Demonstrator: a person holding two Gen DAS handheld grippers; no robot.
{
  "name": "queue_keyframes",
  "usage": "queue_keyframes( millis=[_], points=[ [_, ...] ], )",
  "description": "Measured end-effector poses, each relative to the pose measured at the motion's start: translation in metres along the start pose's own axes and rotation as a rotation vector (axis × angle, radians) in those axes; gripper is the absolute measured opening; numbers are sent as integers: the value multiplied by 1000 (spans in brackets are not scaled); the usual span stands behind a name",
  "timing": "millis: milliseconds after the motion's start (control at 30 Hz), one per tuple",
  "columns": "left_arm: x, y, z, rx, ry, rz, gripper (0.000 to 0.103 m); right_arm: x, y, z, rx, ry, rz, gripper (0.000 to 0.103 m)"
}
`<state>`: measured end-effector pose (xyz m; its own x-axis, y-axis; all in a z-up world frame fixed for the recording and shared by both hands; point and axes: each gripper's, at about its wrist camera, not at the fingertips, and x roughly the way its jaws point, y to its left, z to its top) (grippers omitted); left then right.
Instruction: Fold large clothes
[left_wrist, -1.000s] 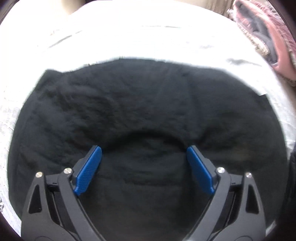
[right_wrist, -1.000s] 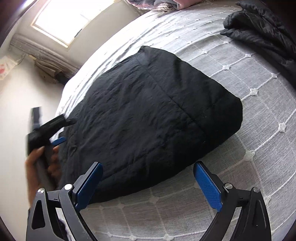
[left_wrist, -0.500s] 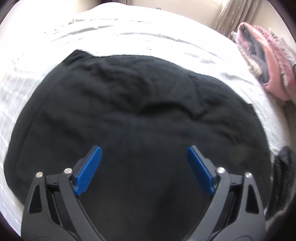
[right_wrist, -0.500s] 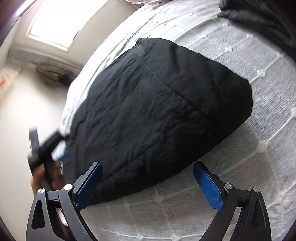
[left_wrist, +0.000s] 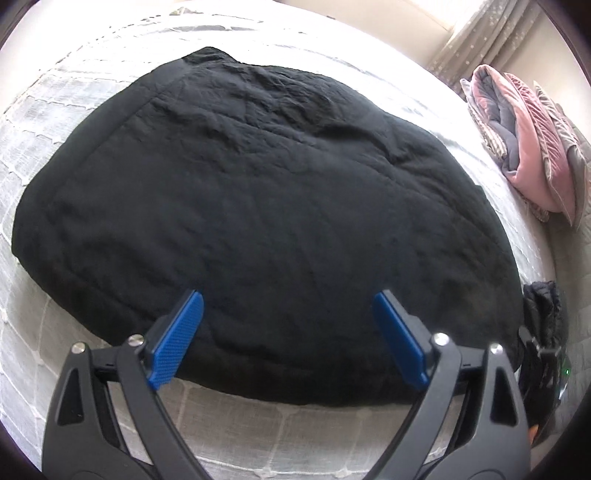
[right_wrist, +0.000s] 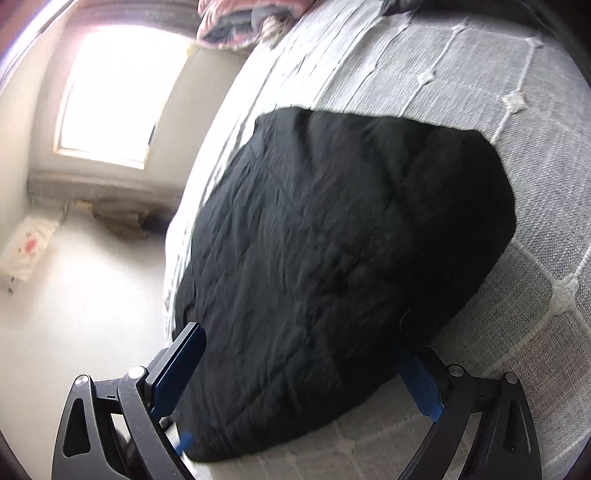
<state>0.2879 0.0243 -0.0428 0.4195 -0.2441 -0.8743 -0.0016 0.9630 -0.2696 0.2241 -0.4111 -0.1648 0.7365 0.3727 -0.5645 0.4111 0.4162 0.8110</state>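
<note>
Left tongs (left_wrist: 288, 332) wide, empty, backed off black quilted jacket (left_wrist: 258, 206) | right tongs (right_wrist: 295, 373) agape, now straddling its corner | I judge another fold coming

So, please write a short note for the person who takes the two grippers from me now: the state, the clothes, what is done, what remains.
Left gripper: open, holding nothing, above the near edge of the black padded garment.
Right gripper: open, its fingers either side of the garment's near corner, not clamped.
The garment lies folded in a compact bundle on the grey bed cover. Another dark garment lies at its right.
Left to do: probably one more fold or a tidy.
</note>
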Motion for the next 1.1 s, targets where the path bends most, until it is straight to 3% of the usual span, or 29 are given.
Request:
queue_keyframes(
  millis=[133, 267, 333, 433, 467, 567, 633, 833, 933, 1100],
  points=[
    [1, 22, 0, -30, -33, 61, 94, 0, 0, -1, -13, -73, 2, 96],
    [-5, 53, 4, -119, -40, 47, 94, 3, 1, 1, -1, -118, 11, 93],
    [-14, 67, 5, -142, -60, 47, 94, 5, 1, 1, -3, -143, 5, 88],
    [-18, 91, 4, -163, -65, 59, 94, 5, -6, 3, 15, -172, -24, 63],
    [-18, 101, 6, -183, -66, 45, 94, 5, -9, 4, 36, -180, -44, 47],
    [-21, 130, 11, -261, -67, -49, 93, 3, -16, 4, 90, -190, -24, 37],
    [-26, 145, 12, -308, -85, -85, 93, -1, -9, 3, 55, -210, -39, 31],
    [-23, 165, 13, -362, -86, -135, 93, -18, 54, -12, -155, -329, -140, 23],
    [-33, 170, 15, -371, -81, -159, 93, -22, 115, -33, -380, -446, -220, 22],
    [-88, 186, 21, -359, -244, -68, 93, -6, 224, -93, -800, -555, -298, 22]
  ],
)
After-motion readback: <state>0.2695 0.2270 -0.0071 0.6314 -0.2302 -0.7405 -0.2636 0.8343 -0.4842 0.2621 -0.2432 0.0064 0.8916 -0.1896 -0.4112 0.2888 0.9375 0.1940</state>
